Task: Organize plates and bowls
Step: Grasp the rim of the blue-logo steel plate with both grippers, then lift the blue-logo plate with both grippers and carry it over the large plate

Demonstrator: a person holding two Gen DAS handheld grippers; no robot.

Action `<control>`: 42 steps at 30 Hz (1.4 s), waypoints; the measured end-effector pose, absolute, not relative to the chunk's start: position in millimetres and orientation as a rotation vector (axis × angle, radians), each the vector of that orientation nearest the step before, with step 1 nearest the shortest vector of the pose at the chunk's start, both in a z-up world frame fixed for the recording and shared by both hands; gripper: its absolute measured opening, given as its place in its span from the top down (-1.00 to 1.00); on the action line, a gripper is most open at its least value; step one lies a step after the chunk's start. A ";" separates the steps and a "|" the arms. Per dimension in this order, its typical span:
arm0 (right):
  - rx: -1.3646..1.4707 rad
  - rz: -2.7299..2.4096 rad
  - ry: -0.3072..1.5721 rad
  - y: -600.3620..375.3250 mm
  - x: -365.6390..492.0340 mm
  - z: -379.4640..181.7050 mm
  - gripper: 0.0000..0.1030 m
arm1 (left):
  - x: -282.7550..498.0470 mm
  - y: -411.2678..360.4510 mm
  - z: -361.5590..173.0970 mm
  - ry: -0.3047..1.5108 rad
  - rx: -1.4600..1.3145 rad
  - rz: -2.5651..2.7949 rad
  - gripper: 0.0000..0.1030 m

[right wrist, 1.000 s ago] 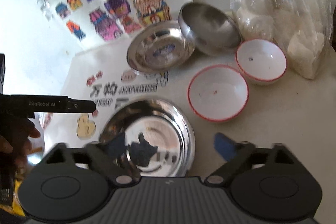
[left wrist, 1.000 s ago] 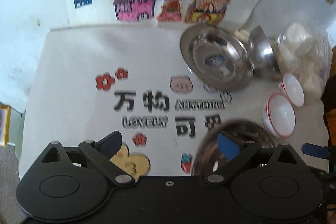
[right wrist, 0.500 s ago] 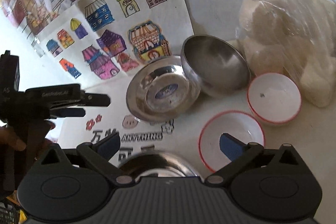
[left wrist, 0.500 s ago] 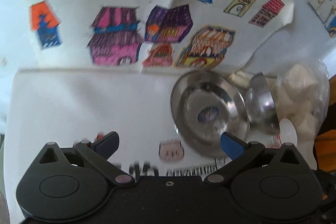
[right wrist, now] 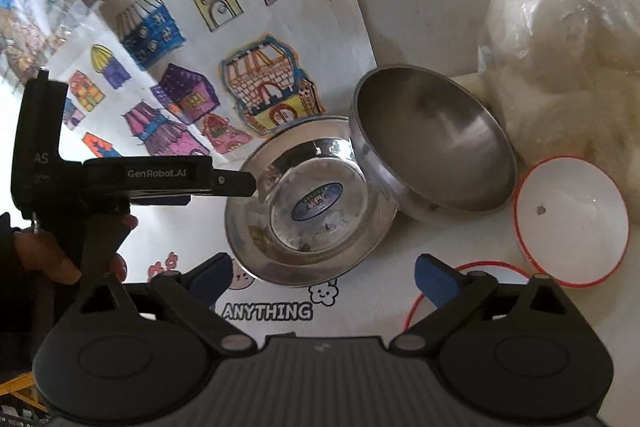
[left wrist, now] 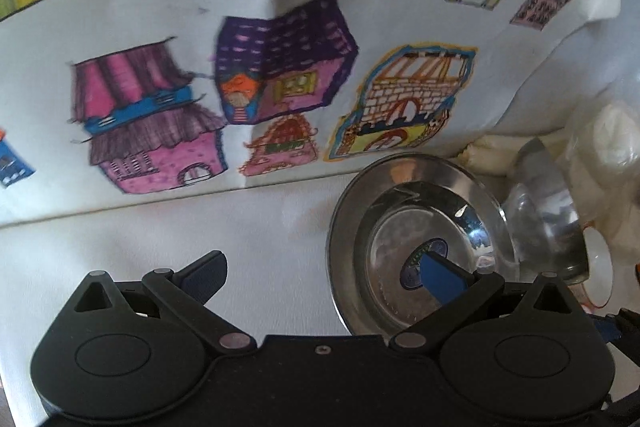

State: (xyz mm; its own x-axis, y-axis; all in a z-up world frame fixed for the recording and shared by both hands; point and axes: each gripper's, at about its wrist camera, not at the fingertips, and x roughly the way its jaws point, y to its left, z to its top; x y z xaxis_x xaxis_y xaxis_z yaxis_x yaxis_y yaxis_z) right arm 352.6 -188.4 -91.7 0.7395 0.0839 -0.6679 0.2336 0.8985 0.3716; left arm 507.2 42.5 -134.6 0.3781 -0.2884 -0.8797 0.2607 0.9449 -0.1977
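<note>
A shallow steel plate [right wrist: 312, 203] with a blue sticker in its middle lies on a printed white cloth [right wrist: 192, 239]. A deeper steel bowl [right wrist: 432, 143] leans on its right rim. A white bowl with a red rim [right wrist: 572, 223] stands to the right, and the rim of a second white bowl [right wrist: 472, 265] shows behind my right finger. My right gripper [right wrist: 322, 275] is wide open just short of the plate's near rim, its jaws closing on nothing. My left gripper [left wrist: 322, 275] is open, its right finger over the plate [left wrist: 420, 239]. Seen from the right, the left gripper [right wrist: 236, 185] reaches the plate's left rim.
Paper sheets with coloured house drawings [left wrist: 280, 75] lie behind the plate. A clear plastic bag of white lumps [right wrist: 560, 67] sits at the right, beside the steel bowl [left wrist: 548, 211]. A person's hand [right wrist: 60, 259] holds the left gripper's handle.
Both grippers moved forward towards the stickered steel plate. The large steel plate that lay nearest has dropped out of view. The left gripper's right finger now lies over the stickered plate.
</note>
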 end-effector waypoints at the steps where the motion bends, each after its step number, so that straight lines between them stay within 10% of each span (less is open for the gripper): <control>1: 0.458 -0.091 0.746 -188.1 355.1 -93.8 -0.85 | 508.5 39.6 -135.9 1.131 -0.008 -0.347 -0.99; 13: 0.454 -0.145 0.800 -190.5 373.9 -108.3 -0.52 | 512.9 21.0 -141.2 1.125 0.030 -0.357 -0.74; 29: 0.466 -0.167 0.826 -194.5 380.2 -116.3 0.31 | 510.4 23.6 -155.7 1.169 -0.051 -0.364 0.57; 42: 0.446 -0.107 0.857 -180.3 377.0 -112.0 0.44 | 480.2 59.9 -153.4 1.208 -0.102 -0.327 0.60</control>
State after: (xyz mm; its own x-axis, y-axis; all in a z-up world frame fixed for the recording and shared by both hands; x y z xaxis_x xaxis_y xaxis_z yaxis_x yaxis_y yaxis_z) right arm 377.0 -180.3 -112.0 0.6553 0.0854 -0.7505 0.2676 0.9029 0.3364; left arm 480.2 59.9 -153.4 0.3150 -0.3013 -0.9000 0.1934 0.9488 -0.2499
